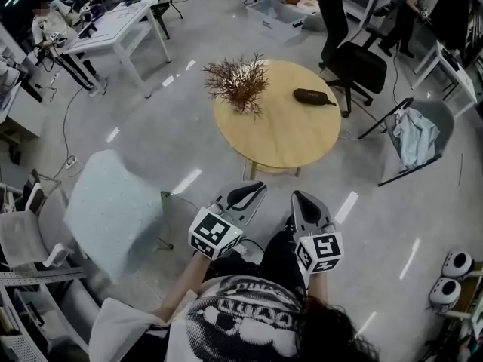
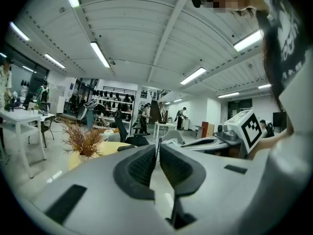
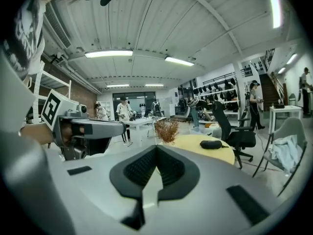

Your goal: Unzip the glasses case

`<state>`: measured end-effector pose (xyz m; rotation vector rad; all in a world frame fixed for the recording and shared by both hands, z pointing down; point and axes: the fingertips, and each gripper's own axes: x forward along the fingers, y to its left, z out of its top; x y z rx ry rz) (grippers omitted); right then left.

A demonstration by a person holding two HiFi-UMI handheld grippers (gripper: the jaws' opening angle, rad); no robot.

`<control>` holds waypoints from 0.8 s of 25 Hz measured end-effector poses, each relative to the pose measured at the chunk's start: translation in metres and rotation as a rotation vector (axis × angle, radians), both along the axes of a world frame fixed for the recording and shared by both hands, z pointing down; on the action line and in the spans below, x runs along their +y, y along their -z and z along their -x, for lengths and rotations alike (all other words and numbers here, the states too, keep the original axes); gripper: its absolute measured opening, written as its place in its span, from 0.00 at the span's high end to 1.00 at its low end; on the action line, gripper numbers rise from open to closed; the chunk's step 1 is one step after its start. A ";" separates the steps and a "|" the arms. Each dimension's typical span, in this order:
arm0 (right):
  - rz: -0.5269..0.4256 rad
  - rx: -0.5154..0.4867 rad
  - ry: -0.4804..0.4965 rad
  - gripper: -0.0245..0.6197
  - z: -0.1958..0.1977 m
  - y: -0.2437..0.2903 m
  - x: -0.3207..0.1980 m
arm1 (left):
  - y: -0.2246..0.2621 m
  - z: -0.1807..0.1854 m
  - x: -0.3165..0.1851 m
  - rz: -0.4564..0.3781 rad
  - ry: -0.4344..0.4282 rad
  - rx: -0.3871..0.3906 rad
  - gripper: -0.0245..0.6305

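My left gripper (image 1: 252,190) and right gripper (image 1: 303,199) sit closed and empty, side by side, well short of the black glasses case (image 1: 314,96) lying far right on the round wooden table (image 1: 287,142).

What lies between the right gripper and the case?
Head view: just floor and bare tabletop before the case; the plant stands off left.

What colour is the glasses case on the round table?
Black. The glasses case shows best in the head view.
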<state>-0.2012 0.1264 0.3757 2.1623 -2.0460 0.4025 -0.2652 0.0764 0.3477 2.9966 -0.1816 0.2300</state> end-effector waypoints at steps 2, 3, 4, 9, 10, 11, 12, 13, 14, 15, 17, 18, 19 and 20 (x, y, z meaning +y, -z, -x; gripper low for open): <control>0.000 -0.009 0.023 0.96 -0.030 -0.006 -0.008 | -0.007 -0.030 -0.005 0.004 0.017 -0.022 0.92; 0.002 -0.010 0.037 0.96 -0.045 -0.008 -0.011 | -0.011 -0.046 -0.007 0.006 0.025 -0.034 0.92; 0.005 -0.007 0.053 0.96 -0.061 -0.009 -0.014 | -0.014 -0.063 -0.009 0.007 0.033 -0.045 0.92; 0.006 0.029 0.153 0.96 -0.142 0.003 -0.025 | -0.008 -0.153 -0.024 -0.007 0.087 -0.055 0.92; 0.007 0.027 0.168 0.96 -0.157 0.005 -0.026 | -0.005 -0.168 -0.027 -0.010 0.102 -0.054 0.92; 0.009 0.023 0.179 0.96 -0.172 0.006 -0.027 | -0.002 -0.182 -0.029 -0.011 0.116 -0.054 0.92; 0.011 0.020 0.188 0.96 -0.185 0.006 -0.028 | 0.000 -0.195 -0.031 -0.012 0.129 -0.055 0.92; 0.012 0.019 0.197 0.96 -0.198 0.006 -0.029 | 0.001 -0.207 -0.032 -0.013 0.141 -0.056 0.92; 0.013 0.019 0.207 0.96 -0.210 0.005 -0.030 | 0.001 -0.217 -0.034 -0.015 0.154 -0.058 0.92; 0.013 0.021 0.217 0.96 -0.220 0.003 -0.032 | 0.001 -0.226 -0.035 -0.016 0.167 -0.061 0.92; 0.010 0.022 0.232 0.96 -0.235 0.001 -0.036 | -0.002 -0.238 -0.038 -0.017 0.187 -0.069 0.92; 0.008 0.017 0.235 0.96 -0.241 -0.001 -0.036 | -0.002 -0.243 -0.038 -0.016 0.192 -0.074 0.92; 0.009 0.009 0.237 0.96 -0.245 -0.002 -0.036 | -0.003 -0.247 -0.038 -0.015 0.197 -0.079 0.92; 0.012 -0.001 0.241 0.96 -0.249 -0.005 -0.035 | -0.005 -0.250 -0.038 -0.013 0.203 -0.085 0.92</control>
